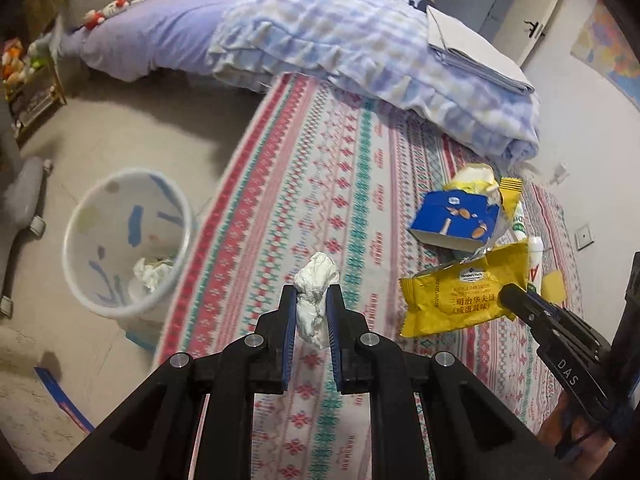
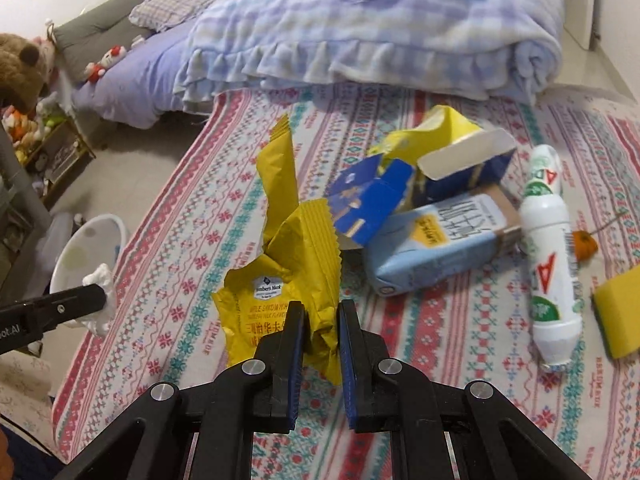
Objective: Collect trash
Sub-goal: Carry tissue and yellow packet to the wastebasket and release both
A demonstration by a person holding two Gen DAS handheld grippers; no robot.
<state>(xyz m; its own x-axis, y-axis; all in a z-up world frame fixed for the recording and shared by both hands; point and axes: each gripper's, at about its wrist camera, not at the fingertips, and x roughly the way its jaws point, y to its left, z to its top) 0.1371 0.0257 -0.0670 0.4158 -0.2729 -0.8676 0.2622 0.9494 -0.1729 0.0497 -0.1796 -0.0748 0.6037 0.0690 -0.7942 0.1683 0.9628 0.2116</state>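
Observation:
My left gripper (image 1: pixel 312 296) is shut on a crumpled white tissue (image 1: pixel 316 280) and holds it above the patterned bedspread. It also shows in the right wrist view (image 2: pixel 102 298), near the white trash bin (image 2: pixel 90 246). My right gripper (image 2: pixel 320 312) is shut on a yellow snack wrapper (image 2: pixel 296 256) and holds it above the bed; in the left wrist view that wrapper (image 1: pixel 460 296) hangs from the right gripper (image 1: pixel 510 294). The trash bin (image 1: pixel 126 240) stands on the floor left of the bed with crumpled paper inside.
On the bedspread (image 2: pixel 200 216) lie a torn blue box (image 2: pixel 384 200), a light blue carton (image 2: pixel 436 240), a white bottle (image 2: pixel 550 256), a yellow sponge (image 2: pixel 620 308) and another yellow wrapper (image 1: pixel 510 192). A folded blue quilt (image 2: pixel 380 28) lies behind. A shelf with toys (image 1: pixel 28 76) stands far left.

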